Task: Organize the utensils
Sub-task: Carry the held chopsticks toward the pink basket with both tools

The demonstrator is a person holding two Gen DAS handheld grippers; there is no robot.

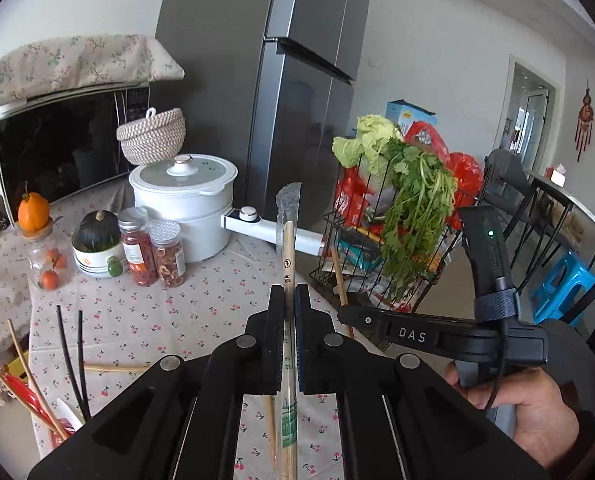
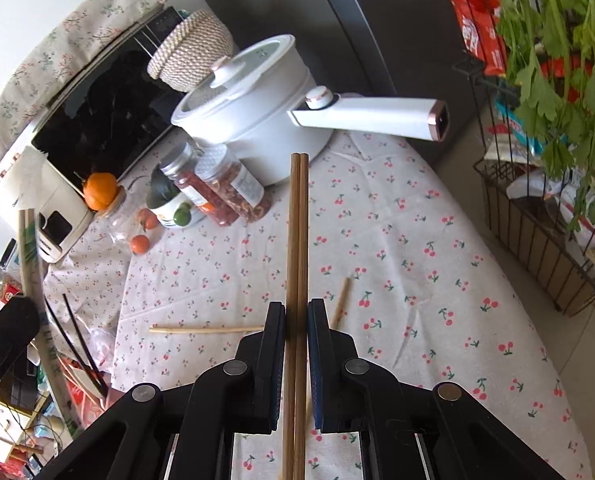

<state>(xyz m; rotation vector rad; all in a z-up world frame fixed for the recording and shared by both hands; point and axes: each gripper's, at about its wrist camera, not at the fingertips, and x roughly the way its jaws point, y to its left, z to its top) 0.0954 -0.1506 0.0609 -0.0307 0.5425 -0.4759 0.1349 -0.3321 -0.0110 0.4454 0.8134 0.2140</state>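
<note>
My left gripper (image 1: 290, 292) is shut on a pair of pale chopsticks in a clear printed sleeve (image 1: 288, 252), raised above the cherry-print tablecloth (image 1: 201, 304). My right gripper (image 2: 297, 308) is shut on two brown wooden chopsticks (image 2: 299, 220) that point forward over the table. In the left wrist view the right gripper (image 1: 345, 315) shows at the right, held by a hand (image 1: 529, 412). The left gripper (image 2: 25, 306) shows at the left edge of the right wrist view. Loose pale chopsticks (image 2: 205, 330) and black chopsticks (image 1: 71, 356) lie on the cloth.
A white electric pot (image 1: 185, 204) with a long handle (image 2: 369, 118), two spice jars (image 1: 153, 254), a bowl with a squash (image 1: 97, 248) and a microwave (image 1: 57, 152) stand at the back. A wire rack (image 2: 537, 232) with greens is on the right. A red spoon (image 1: 25, 394) sticks out at lower left.
</note>
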